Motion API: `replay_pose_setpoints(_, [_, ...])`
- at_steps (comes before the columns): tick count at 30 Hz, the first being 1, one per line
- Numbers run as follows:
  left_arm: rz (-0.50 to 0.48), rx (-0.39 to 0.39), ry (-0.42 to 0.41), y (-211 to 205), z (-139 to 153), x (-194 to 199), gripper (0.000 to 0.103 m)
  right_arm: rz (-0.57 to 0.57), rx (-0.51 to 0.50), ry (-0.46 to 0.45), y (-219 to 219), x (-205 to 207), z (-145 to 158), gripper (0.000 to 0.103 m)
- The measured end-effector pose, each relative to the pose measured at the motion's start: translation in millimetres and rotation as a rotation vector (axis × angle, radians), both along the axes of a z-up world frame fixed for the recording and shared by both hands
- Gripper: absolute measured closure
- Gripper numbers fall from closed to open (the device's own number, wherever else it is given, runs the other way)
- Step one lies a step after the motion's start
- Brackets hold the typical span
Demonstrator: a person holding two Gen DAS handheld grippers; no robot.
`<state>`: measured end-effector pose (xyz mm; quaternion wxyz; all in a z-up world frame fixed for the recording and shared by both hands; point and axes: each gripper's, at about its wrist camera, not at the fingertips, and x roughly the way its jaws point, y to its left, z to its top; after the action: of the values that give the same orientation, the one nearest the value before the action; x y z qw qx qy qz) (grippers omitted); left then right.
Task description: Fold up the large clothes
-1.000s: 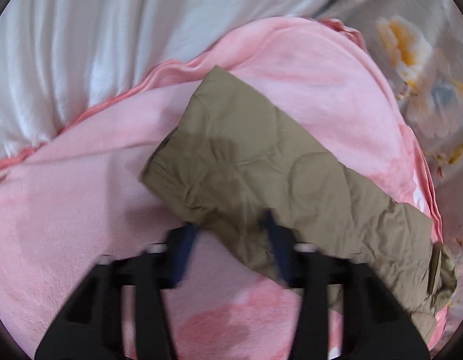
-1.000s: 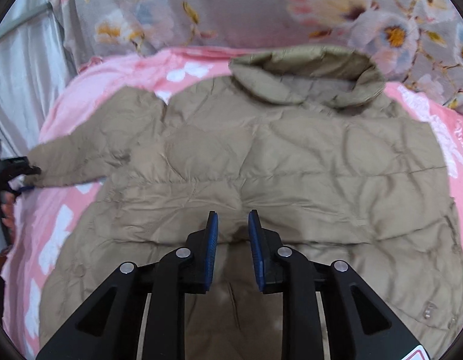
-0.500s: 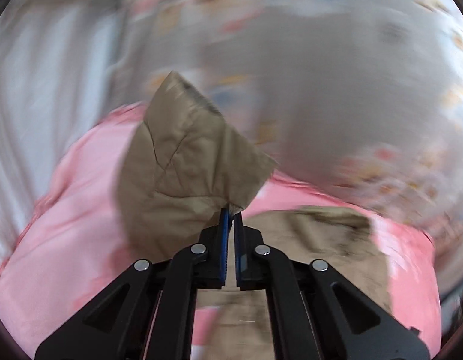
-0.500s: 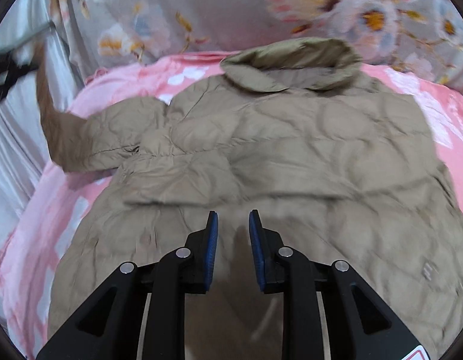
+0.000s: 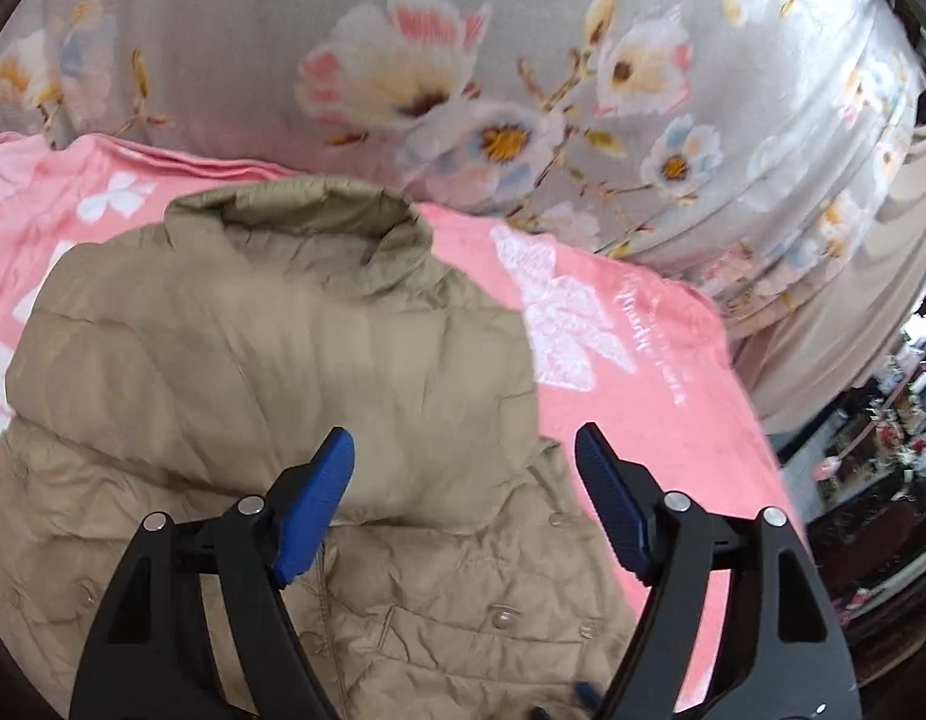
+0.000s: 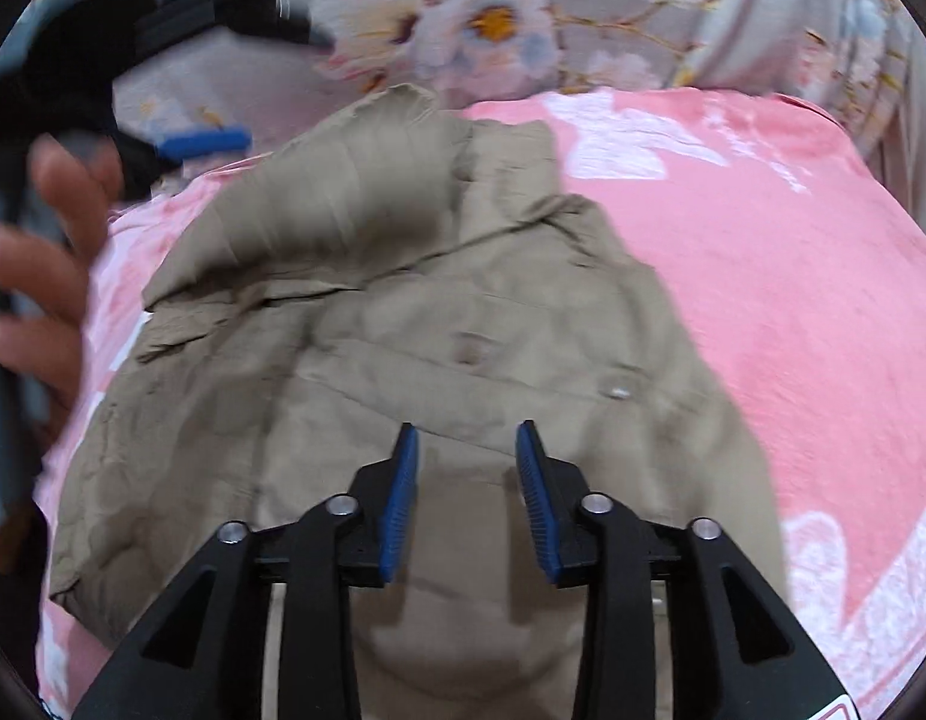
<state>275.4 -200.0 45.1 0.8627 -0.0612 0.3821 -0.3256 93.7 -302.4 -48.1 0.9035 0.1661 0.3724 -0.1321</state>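
We see the pink plush blanket (image 5: 643, 372) carrying our khaki quilted puffer jacket (image 5: 181, 360), one sleeve (image 6: 319, 210) already folded across its chest; the other side and the hem look unfolded. Left gripper (image 5: 463, 480) and right gripper (image 6: 466, 474) hover empty, jaws apart.

Pink blanket (image 5: 631, 372), floral bedding (image 5: 463, 78)

Pink plush blanket (image 5: 655, 384) with white floral print and faint script lettering, spread across the work surface. Behind it, grey bedding (image 5: 523, 60) printed with pink, white and blue flowers, bunched in folds toward the right; plain beige fabric (image 5: 847, 312) hanging just beside it. Dark cluttered shelving (image 5: 883, 450) at far right, detail blurred; lighting soft and even.
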Motion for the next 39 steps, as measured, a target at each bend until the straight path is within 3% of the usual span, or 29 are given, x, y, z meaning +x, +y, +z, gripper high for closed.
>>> replay_pose_setpoints(4, [0.014, -0.030, 0.037, 28.7, -9.7, 12.5, 0.027, -0.030, 0.024, -0.025, -21.0, -6.7, 1.8, 0.056])
replay_pose_setpoints(8, [0.190, -0.044, 0.046, 104.7, -13.4, 49.0, 0.026, -0.031, 0.074, -0.079, -38.1, 11.9, 12.5, 0.051])
replay_pose_setpoints(11, [0.336, -0.065, 0.115, 163.7, -31.4, 81.0, 0.026, -0.046, 0.108, -0.099, -49.5, 35.8, 16.2, 0.049])
replay_pose_setpoints(14, [0.416, -0.091, 0.180, 203.8, -52.7, 107.7, 0.026, -0.050, 0.155, -0.101, -56.3, 65.1, 14.8, 0.049])
replay_pose_setpoints(17, [0.444, -0.149, 0.285, 232.7, -84.5, 132.4, 0.026, -0.048, 0.166, -0.084, -55.8, 93.7, 11.1, 0.049])
replay_pose_setpoints(20, [0.481, -0.291, 0.429, 256.6, -121.7, 148.6, 0.029, -0.066, 0.184, -0.069, -55.0, 116.4, 3.9, 0.049])
replay_pose_setpoints(22, [0.487, -0.326, 0.437, 256.2, -126.8, 150.2, 0.030, -0.064, 0.173, -0.053, -50.3, 129.1, -0.5, 0.050])
replay_pose_setpoints(23, [0.490, -0.336, 0.433, 256.4, -126.3, 150.0, 0.031, -0.056, 0.176, -0.043, -47.9, 133.6, -2.9, 0.055])
replay_pose_setpoints(24, [0.486, -0.347, 0.430, 255.4, -124.7, 150.9, 0.040, -0.042, 0.184, -0.035, -45.9, 138.0, -5.1, 0.085])
replay_pose_setpoints(25, [0.483, -0.352, 0.429, 253.8, -122.6, 152.4, 0.046, -0.027, 0.180, -0.027, -42.9, 141.9, -5.2, 0.101])
replay_pose_setpoints(27, [0.503, -0.333, 0.424, 252.3, -117.0, 155.6, 0.065, -0.022, 0.145, -0.063, -41.4, 137.4, 6.2, 0.101])
replay_pose_setpoints(29, [0.513, -0.336, 0.424, 252.5, -115.1, 159.0, 0.077, -0.031, 0.101, -0.128, -43.3, 126.2, 26.7, 0.102])
replay_pose_setpoints(32, [0.496, -0.336, 0.408, 251.0, -115.5, 157.2, 0.084, -0.042, 0.064, -0.179, -52.0, 109.8, 48.0, 0.102])
replay_pose_setpoints(35, [0.501, -0.243, 0.347, 236.3, -116.4, 146.7, 0.085, -0.059, 0.024, -0.085, -57.1, 118.1, 30.0, 0.102])
replay_pose_setpoints(39, [0.523, -0.097, 0.261, 219.7, -117.4, 137.7, 0.085, -0.053, -0.001, 0.070, -55.2, 139.4, -17.7, 0.102])
